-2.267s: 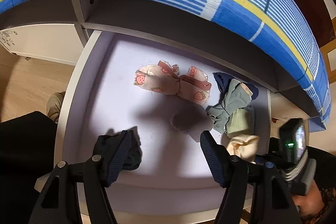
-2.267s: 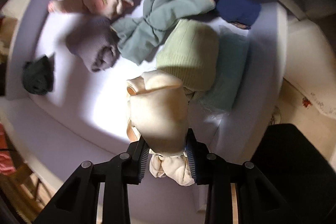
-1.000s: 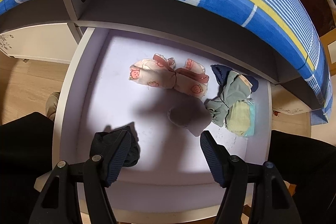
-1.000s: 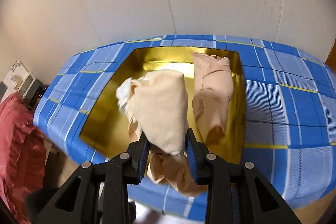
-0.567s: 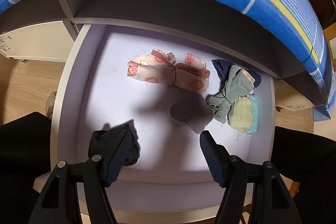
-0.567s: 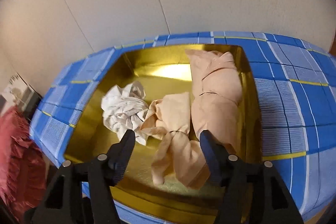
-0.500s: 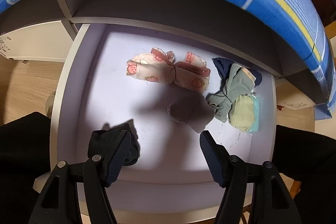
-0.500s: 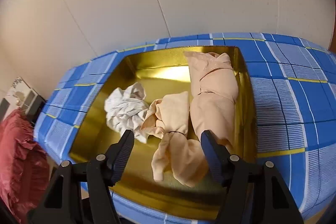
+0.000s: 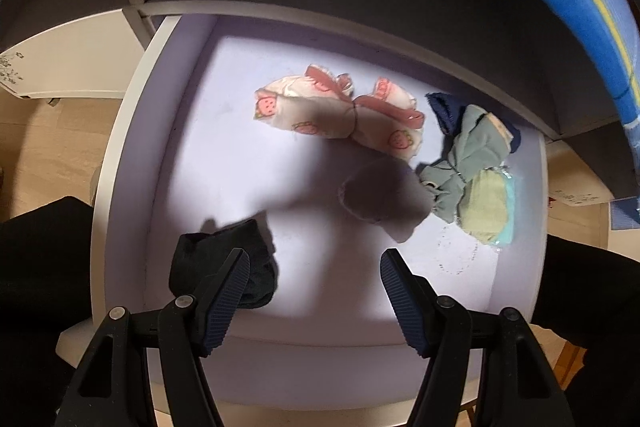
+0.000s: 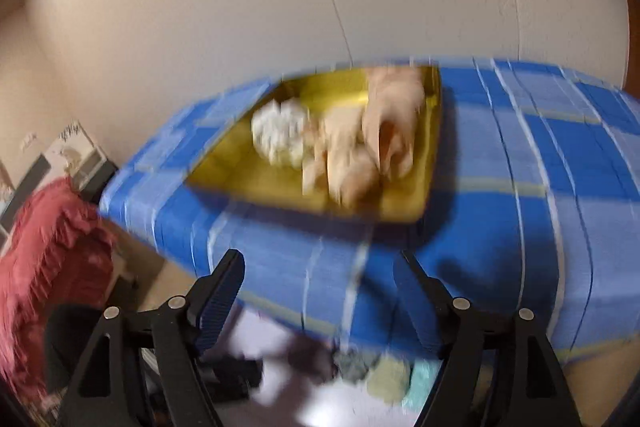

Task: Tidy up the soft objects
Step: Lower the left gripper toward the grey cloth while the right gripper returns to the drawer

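From the left wrist, the left tool (image 9: 312, 281) hangs over the open drawer (image 9: 120, 155), its jaws apart and nothing between them. Left to sort here: a dark sock bundle (image 9: 224, 267) by the left finger, a strawberry-print pair (image 9: 340, 119), a grey-purple roll (image 9: 384, 195) in shadow, and a green, navy and pale yellow-green cluster (image 9: 472, 163) at the right wall.

From the right wrist, blurred, the right tool (image 10: 320, 287) is empty and its jaws are opening. On the blue-checked bench (image 10: 520, 167), the gold tray (image 10: 424, 199) holds a white bundle (image 10: 280, 135) and peach-cream bundles (image 10: 372, 143). By my reading roughly three pieces are sorted; most remain in the drawer.
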`<state>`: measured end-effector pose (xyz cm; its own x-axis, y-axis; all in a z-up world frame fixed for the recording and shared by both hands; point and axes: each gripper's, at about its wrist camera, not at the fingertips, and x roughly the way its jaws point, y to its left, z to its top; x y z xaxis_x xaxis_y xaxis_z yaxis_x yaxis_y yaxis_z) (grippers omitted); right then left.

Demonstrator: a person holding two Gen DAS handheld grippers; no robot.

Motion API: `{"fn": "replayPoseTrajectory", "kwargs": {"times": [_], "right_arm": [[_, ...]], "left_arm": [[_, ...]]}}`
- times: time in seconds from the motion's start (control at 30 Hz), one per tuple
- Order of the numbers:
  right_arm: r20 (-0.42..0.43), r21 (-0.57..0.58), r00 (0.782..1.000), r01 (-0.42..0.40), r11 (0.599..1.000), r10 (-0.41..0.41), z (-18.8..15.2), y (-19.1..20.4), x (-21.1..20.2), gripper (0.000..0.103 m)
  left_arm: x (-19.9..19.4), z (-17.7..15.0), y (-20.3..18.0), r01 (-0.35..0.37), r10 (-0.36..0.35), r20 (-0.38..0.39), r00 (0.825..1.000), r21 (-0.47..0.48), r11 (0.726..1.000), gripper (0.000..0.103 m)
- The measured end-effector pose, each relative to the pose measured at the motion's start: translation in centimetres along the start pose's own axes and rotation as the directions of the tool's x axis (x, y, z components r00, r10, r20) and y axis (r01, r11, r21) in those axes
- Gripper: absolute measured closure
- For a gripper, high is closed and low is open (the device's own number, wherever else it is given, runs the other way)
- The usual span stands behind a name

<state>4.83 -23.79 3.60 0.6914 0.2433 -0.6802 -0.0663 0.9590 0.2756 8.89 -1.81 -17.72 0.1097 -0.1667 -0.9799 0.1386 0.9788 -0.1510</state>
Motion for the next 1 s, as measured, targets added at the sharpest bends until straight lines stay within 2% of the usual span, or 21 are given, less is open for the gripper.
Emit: {"fn": "replayPoseTrajectory", "kwargs": {"times": [0.1, 0.23, 0.3, 0.37, 0.43, 0.5, 0.57, 0.7, 0.87, 1.0], "right_arm": [[-0.114, -0.034, 0.992, 0.052, 0.998, -0.055, -3.7, -0.1, 2.2, 0.025], [-0.294, -0.011, 0.947, 0.134, 0.991, -0.131, -8.0, -1.5, 6.0, 0.025], [-0.393, 0.013, 0.907, 0.17, 0.985, -0.151, -9.5, -2.4, 7.8, 0.025], [-0.49, 0.015, 0.853, 0.212, 0.977, -0.178, -11.0, -3.3, 9.5, 0.025], [-0.541, 0.042, 0.822, 0.236, 0.971, -0.176, -12.2, -4.2, 10.4, 0.025], [-0.584, 0.102, 0.801, 0.234, 0.967, -0.133, -13.1, -5.2, 11.0, 0.025], [-0.609, 0.154, 0.787, 0.237, 0.959, -0.097, -13.8, -6.1, 11.3, 0.024], [-0.638, 0.147, 0.763, 0.25, 0.957, -0.101, -14.7, -6.3, 12.0, 0.023], [-0.652, 0.151, 0.752, 0.249, 0.957, -0.092, -14.8, -6.4, 12.5, 0.023], [-0.656, 0.162, 0.75, 0.25, 0.955, -0.085, -14.9, -6.5, 12.8, 0.023]], "left_arm": [[0.7, -0.1, -0.3, -0.012, 0.013, -0.021, 1.0, 0.011, 1.0, 0.034], [1.2, 0.1, -1.2, 0.015, -0.015, -0.027, 1.0, 0.019, 1.0, 0.034], [1.5, 0.6, -2.0, 0.033, -0.032, -0.018, 0.999, 0.027, 0.999, 0.034], [2.1, 1.1, -3.2, 0.038, -0.037, -0.016, 0.999, 0.064, 0.997, 0.033], [3.0, 1.4, -4.3, 0.017, -0.015, -0.02, 1.0, 0.115, 0.993, 0.033], [4.4, 1.8, -5.9, 0.001, 0.005, -0.032, 0.999, 0.19, 0.982, 0.033], [5.5, 2.0, -7.1, -0.018, 0.028, -0.035, 0.999, 0.251, 0.968, 0.033], [7.5, 2.3, -8.7, -0.064, 0.081, -0.033, 0.996, 0.351, 0.934, 0.033], [9.2, 3.3, -9.2, -0.072, 0.095, -0.038, 0.995, 0.393, 0.917, 0.024], [10.0, 4.1, -9.7, -0.081, 0.104, -0.034, 0.994, 0.413, 0.907, 0.02]]}}
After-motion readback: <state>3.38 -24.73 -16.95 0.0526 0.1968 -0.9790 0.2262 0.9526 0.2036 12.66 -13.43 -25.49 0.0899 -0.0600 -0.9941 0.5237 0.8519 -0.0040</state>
